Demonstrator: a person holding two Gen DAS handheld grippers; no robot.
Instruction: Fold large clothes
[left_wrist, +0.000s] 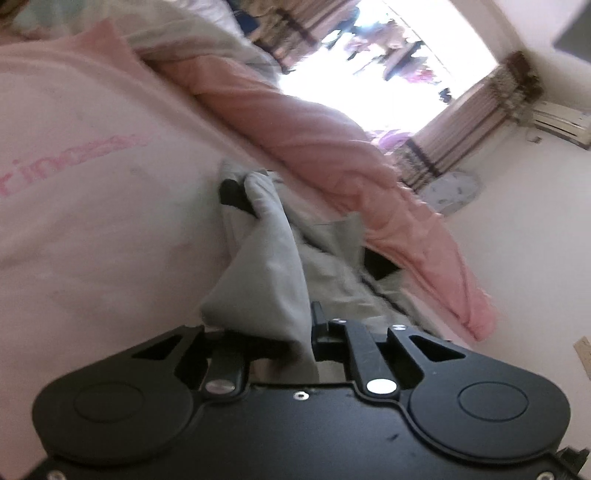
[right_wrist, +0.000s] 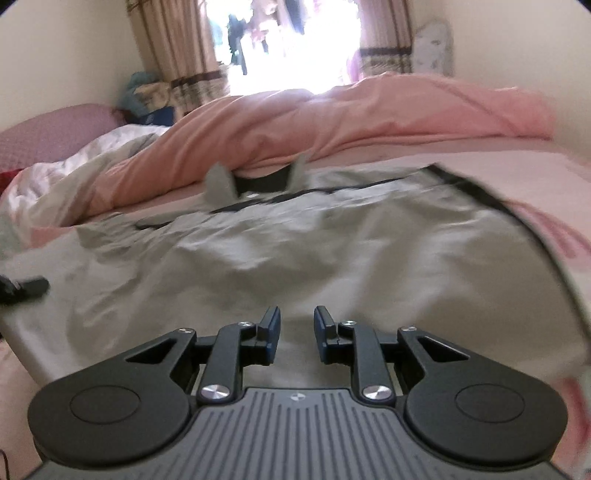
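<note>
The left gripper (left_wrist: 284, 332) pinches a bunched fold of the grey garment (left_wrist: 266, 266); cloth fills the gap between its fingers and drapes over the left one, so only the right fingertip shows. The left wrist view is tilted, with the bed (left_wrist: 92, 221) running up the left side. The gathered cloth rises from the gripper toward a dark patch of the garment, and more grey fabric with a dark zip line trails to the right of it. Faint pink lettering (left_wrist: 74, 166) is printed on the pale sheet beside the fold.

The right gripper (right_wrist: 295, 336) hovers over the garment (right_wrist: 295, 258) with its jaws spread and nothing between them. Here the garment lies spread across the middle of the bed (right_wrist: 561, 236), wrinkled, its dark collar (right_wrist: 266, 184) toward the far edge, touching a pink quilt (right_wrist: 369, 122) heaped along that edge. A dark edge of the garment runs down near the bed's right side. A white blanket (right_wrist: 74, 170) is bunched at the far left corner. Behind the bed stand curtains (right_wrist: 177, 48) around a bright window (right_wrist: 295, 44).
</note>
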